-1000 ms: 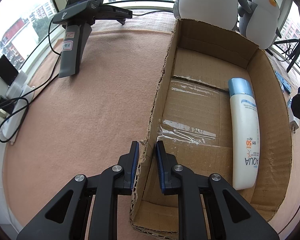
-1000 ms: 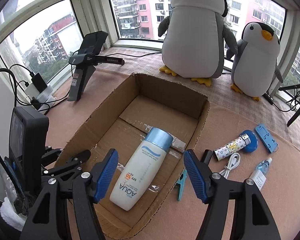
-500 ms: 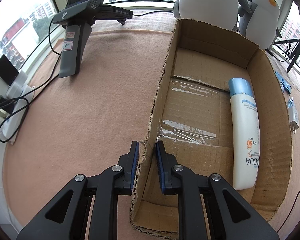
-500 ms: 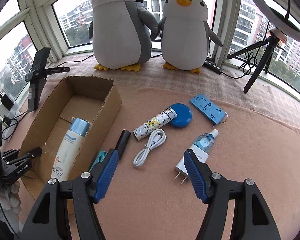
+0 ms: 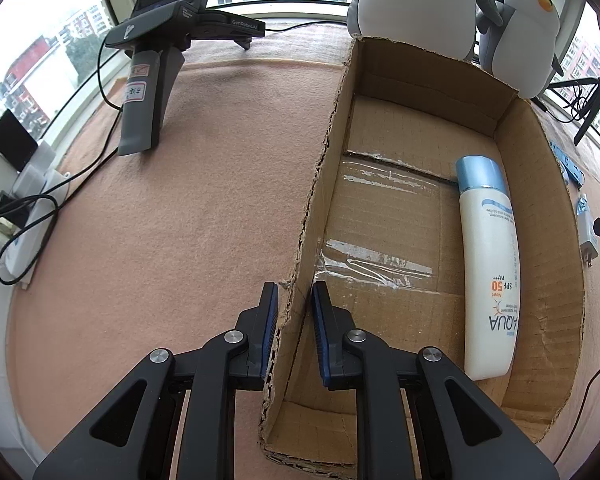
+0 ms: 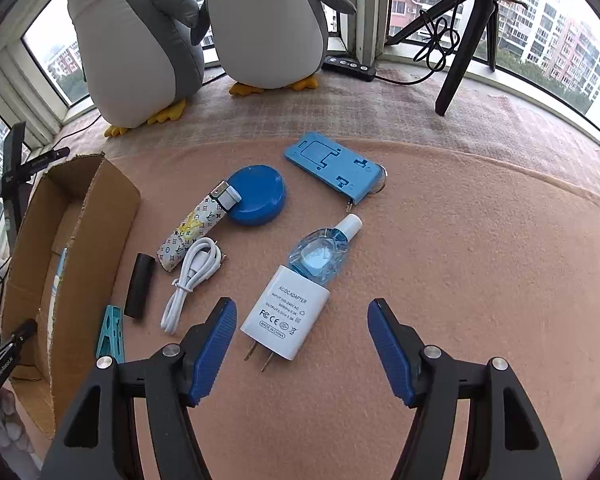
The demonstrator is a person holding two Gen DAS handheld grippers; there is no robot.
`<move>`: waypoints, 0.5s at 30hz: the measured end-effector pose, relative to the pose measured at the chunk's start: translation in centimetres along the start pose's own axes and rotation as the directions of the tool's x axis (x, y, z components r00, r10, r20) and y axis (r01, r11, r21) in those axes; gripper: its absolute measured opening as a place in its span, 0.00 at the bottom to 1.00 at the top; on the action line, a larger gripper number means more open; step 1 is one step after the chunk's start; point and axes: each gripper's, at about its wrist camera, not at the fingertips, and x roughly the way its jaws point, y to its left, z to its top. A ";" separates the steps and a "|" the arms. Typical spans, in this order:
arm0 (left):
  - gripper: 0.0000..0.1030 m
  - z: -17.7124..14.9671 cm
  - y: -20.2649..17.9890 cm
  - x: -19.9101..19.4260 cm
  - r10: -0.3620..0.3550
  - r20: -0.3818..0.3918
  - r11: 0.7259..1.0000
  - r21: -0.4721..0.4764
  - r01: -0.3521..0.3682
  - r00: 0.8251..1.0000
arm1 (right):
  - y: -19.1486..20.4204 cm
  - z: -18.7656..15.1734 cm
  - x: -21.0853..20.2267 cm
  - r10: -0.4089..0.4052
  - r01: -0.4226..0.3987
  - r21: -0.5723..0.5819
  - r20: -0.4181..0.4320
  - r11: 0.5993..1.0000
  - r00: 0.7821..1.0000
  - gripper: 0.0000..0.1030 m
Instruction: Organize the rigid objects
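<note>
My left gripper (image 5: pixel 293 322) is shut on the left wall of the open cardboard box (image 5: pixel 318 184). A white sunscreen bottle (image 5: pixel 488 272) with a blue cap lies inside the box. My right gripper (image 6: pixel 302 346) is open and empty, just above a white AC adapter (image 6: pixel 286 316). Beyond the adapter lie a small clear blue bottle (image 6: pixel 324 254), a blue phone stand (image 6: pixel 334 166), a round blue tin (image 6: pixel 256 194), a patterned tube (image 6: pixel 192 232), a white cable (image 6: pixel 192 276), a black cylinder (image 6: pixel 139 286) and a teal clip (image 6: pixel 111 334). The box (image 6: pixel 72 264) is at the left.
Two plush penguins (image 6: pixel 260 20) stand by the window at the back. A black tripod (image 6: pixel 466 32) stands at the back right. A spare handheld gripper (image 5: pixel 160 64) stands left of the box, with cables and a power strip (image 5: pixel 24 216) at the far left edge.
My right gripper has swung right, away from the box, and lowered toward the loose items; it now hovers over the AC adapter. The left gripper has stayed clamped on the box wall.
</note>
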 end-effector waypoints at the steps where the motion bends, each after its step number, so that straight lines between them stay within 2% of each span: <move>1: 0.15 0.0 0.1 0.0 -0.001 0.000 1.000 0.001 0.001 1.000 | 0.1 0.1 0.3 0.001 -0.001 0.012 -0.008 1.000 1.000 0.62; 10: 0.15 0.0 0.0 0.0 -0.005 0.001 1.000 0.010 0.005 1.000 | 0.3 0.4 2.3 -0.008 0.011 0.047 -0.066 0.999 0.998 0.61; 15: 0.15 0.0 0.1 0.1 -0.008 0.001 1.000 0.012 0.008 1.000 | -0.1 0.4 3.2 -0.012 0.017 0.056 -0.089 0.998 0.996 0.54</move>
